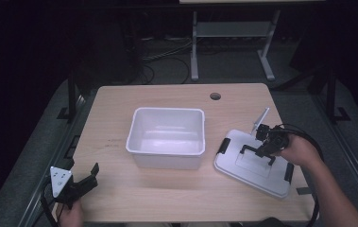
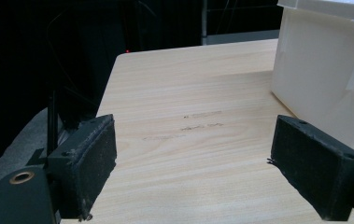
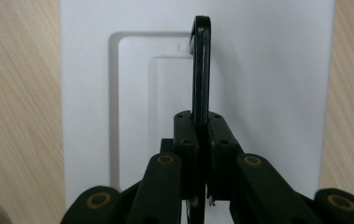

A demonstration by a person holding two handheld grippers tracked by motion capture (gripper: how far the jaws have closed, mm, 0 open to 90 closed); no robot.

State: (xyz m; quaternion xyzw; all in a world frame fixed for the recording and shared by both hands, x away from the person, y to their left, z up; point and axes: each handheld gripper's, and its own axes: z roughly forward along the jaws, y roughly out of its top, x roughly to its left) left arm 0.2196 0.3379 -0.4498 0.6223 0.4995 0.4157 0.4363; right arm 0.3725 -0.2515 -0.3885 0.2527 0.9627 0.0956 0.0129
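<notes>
Flat white plastic lid [image 1: 254, 163] with a black hinged handle [image 3: 201, 70] lies on the table just right of the open white plastic bin [image 1: 167, 137]. Your right gripper [image 1: 267, 147] pinches that raised handle; lifting and seating remain. Your left gripper [image 1: 83, 182] waits, jaws wide, left of the bin.

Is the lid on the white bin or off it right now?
Off. The lid lies flat on the table beside the open bin.
</notes>
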